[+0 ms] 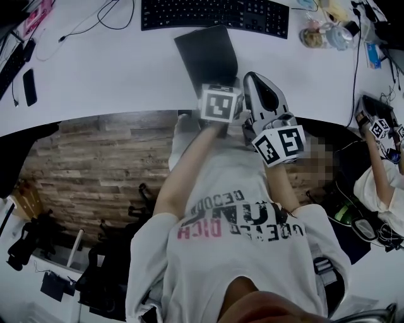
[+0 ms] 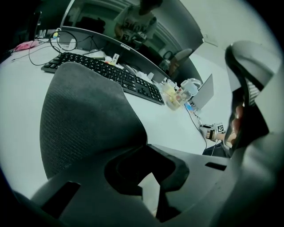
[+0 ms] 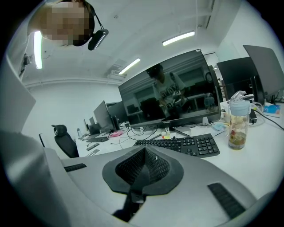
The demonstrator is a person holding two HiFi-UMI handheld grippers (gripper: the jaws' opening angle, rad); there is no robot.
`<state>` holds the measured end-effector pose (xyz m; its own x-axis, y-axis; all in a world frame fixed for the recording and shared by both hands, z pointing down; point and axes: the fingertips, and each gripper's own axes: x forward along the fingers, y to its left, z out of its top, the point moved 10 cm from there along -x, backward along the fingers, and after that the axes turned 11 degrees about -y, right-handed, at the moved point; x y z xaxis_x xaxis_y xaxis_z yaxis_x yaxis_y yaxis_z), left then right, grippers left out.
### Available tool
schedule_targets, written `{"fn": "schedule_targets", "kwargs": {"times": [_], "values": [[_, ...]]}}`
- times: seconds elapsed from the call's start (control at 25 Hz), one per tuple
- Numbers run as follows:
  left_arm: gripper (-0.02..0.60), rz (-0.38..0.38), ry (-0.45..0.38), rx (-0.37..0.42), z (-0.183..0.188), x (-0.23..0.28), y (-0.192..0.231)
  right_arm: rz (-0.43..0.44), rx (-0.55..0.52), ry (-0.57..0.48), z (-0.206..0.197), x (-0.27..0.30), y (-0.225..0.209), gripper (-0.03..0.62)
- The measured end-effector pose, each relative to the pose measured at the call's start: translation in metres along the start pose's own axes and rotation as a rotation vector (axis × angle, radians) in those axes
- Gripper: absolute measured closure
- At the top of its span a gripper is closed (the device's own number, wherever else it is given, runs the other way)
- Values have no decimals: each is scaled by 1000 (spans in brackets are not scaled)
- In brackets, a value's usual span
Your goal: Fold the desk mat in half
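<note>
Dark desk mat (image 2: 84, 119) at 12 o'clock. L gripper (image 2: 148, 177) near-shut, seemingly pinching its near edge. R gripper (image 3: 143, 175) shut, empty. Fold starting; next, carry edge twd keyboard (image 1: 214, 14).

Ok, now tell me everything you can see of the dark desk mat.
The dark grey rectangular desk mat is thin and flexible-looking, with a fine woven-looking texture on the face that shows. It sits slanted on the white desk, its far edge close to the black keyboard. Its near part is lifted and bowed upward, and the left tongs look shut on that near edge.
</note>
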<state>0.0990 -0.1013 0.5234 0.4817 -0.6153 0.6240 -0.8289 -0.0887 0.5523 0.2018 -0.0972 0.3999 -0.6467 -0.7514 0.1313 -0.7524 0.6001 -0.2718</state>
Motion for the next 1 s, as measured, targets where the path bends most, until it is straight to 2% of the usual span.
{"fn": "schedule_targets", "kwargs": {"times": [0.12, 0.16, 0.24, 0.28, 0.32, 0.48, 0.64, 0.8, 1.0], "values": [[541, -29, -1, -11, 2, 0, -1, -5, -3, -9, 2, -3, -1, 597], [504, -56, -2, -20, 2, 0, -2, -9, -5, -11, 3, -5, -1, 597], [390, -127, -5, -46, 1, 1, -7, -17, -8, -14, 3, -7, -2, 597], [354, -153, -9, -58, 1, 1, -9, -21, -9, -16, 4, -8, -2, 597], [348, -165, -15, -66, 2, 1, -10, -24, -10, -19, 5, -8, -2, 597], [349, -149, -35, -88, 1, -1, -8, -35, -16, -25, 7, -12, -2, 597], [420, -118, -61, -110, 1, -3, -5, -42, -19, -25, 7, -16, -3, 597], [430, -124, -85, -129, 2, -6, -3, -48, -14, -20, 6, -16, -3, 597], [480, -116, -103, -132, 4, -9, -1, -51, -11, -16, 5, -14, -1, 597]]}}
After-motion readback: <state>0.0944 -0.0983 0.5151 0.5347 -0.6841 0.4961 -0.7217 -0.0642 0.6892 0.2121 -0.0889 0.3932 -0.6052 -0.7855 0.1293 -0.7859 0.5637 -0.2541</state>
